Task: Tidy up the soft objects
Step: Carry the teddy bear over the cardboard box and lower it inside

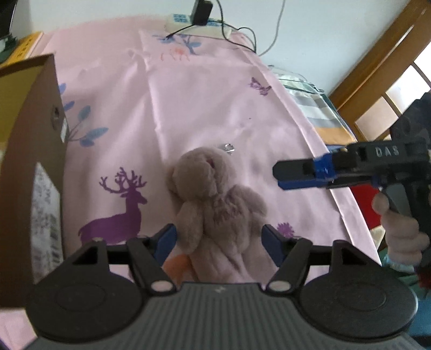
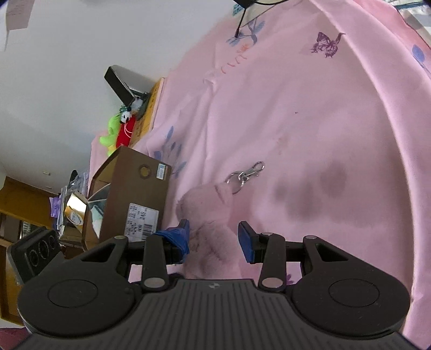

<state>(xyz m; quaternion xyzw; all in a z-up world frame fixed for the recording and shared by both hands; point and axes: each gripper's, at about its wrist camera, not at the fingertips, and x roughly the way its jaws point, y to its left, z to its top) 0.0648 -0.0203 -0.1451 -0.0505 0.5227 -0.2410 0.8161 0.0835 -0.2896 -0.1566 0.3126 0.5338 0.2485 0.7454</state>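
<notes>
The plush toy (image 1: 215, 199) lies on the pink bed sheet (image 1: 204, 102), long axis running straight ahead between the wide left tongs (image 1: 218, 243), untouched; the narrower right tongs (image 2: 214, 237) straddle it too.

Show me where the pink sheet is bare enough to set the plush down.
Bare sheet stretches between the plush and the power strip. Crowded: the cardboard box at left, the left gripper astride the plush, the right gripper alongside.
</notes>
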